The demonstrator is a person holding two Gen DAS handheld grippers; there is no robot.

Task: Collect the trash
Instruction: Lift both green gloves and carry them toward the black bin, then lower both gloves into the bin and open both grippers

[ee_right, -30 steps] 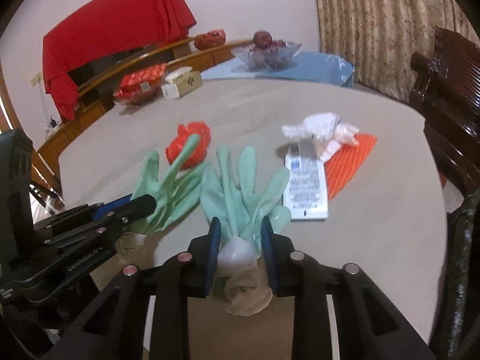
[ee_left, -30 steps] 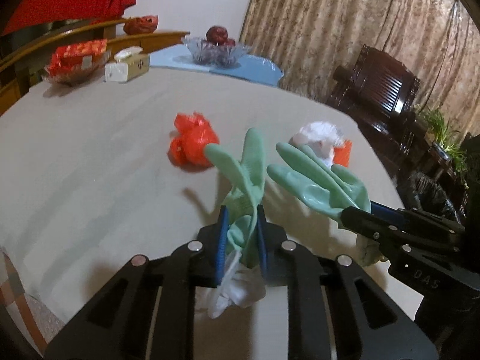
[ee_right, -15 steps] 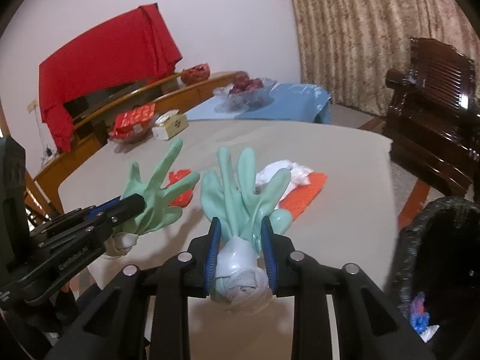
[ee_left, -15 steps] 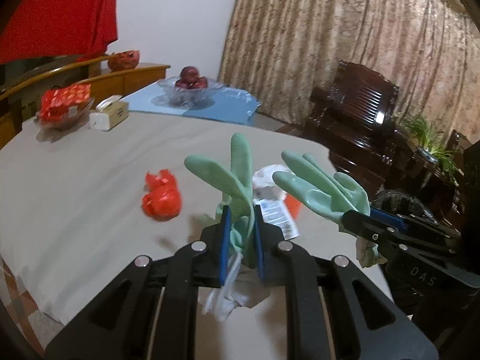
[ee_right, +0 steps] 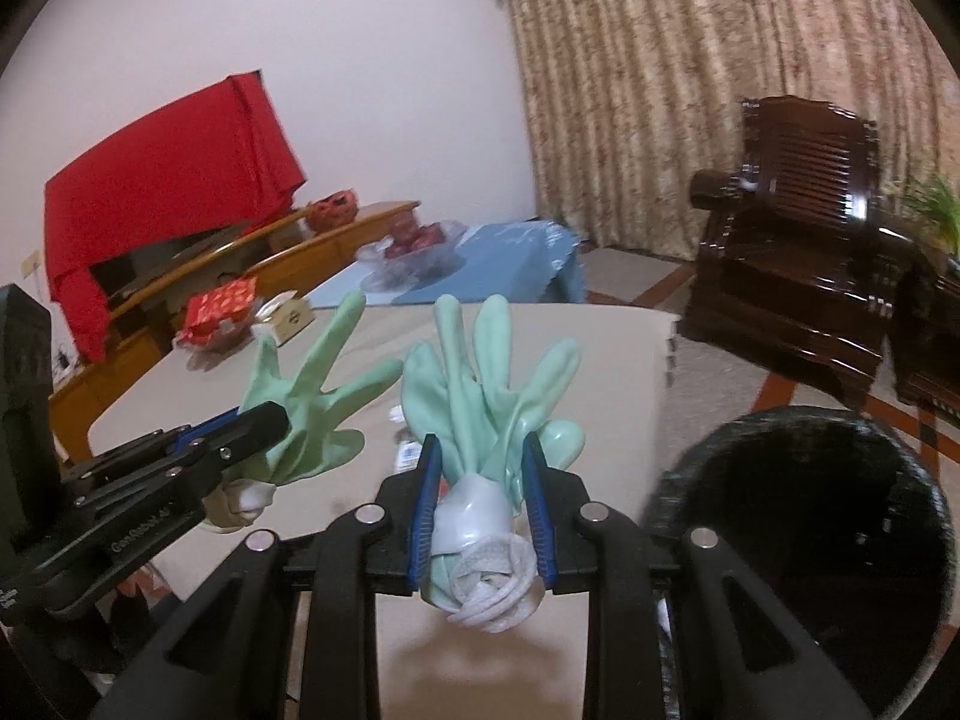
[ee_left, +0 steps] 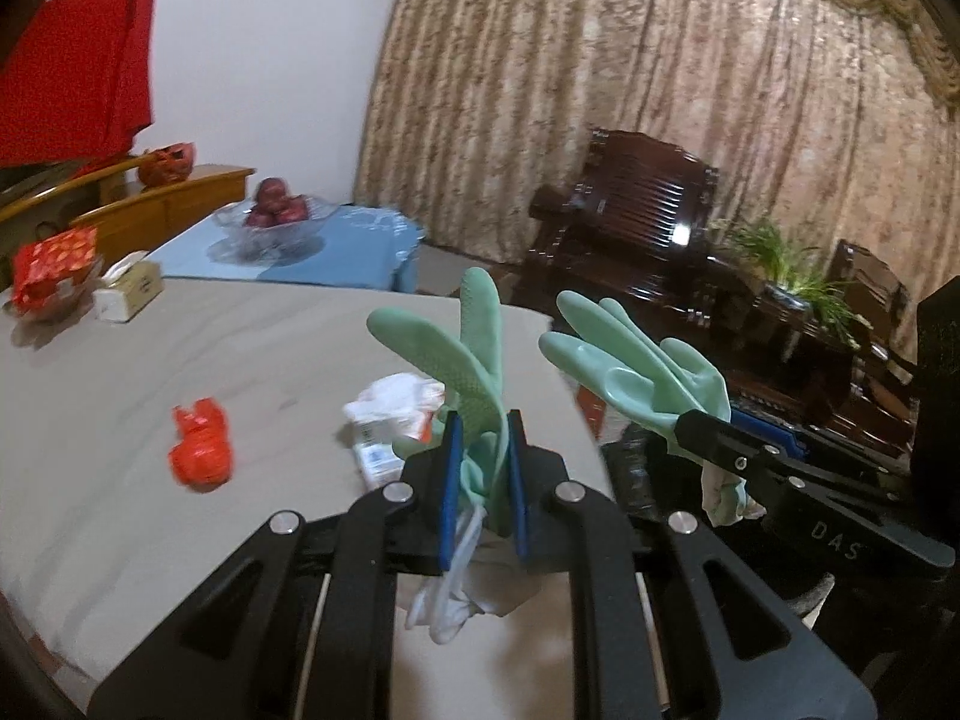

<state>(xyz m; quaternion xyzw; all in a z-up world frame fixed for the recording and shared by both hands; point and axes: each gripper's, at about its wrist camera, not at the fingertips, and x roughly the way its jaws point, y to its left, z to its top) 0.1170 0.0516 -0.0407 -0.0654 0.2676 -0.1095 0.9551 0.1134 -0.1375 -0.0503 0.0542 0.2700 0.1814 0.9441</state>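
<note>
My left gripper (ee_left: 480,456) is shut on a green rubber glove (ee_left: 468,354) and holds it up above the table's near edge. My right gripper (ee_right: 480,468) is shut on a second green glove (ee_right: 486,384); it also shows at the right of the left wrist view (ee_left: 636,378). A black trash bin (ee_right: 804,534) stands on the floor, low right in the right wrist view. On the table lie a crumpled red wrapper (ee_left: 201,450), a white crumpled paper (ee_left: 396,402) and a white packet (ee_left: 378,459).
The beige table (ee_left: 150,396) carries a tissue box (ee_left: 129,291), a dish of red packets (ee_left: 51,273) and a fruit bowl (ee_left: 273,228) on a blue cloth. A dark wooden armchair (ee_right: 804,258) and a plant (ee_left: 786,276) stand beyond the table's right edge.
Both grippers have lifted and swung right with their gloves. The table trash has dropped back and left in view. The black bin has come larger into the right wrist view.
</note>
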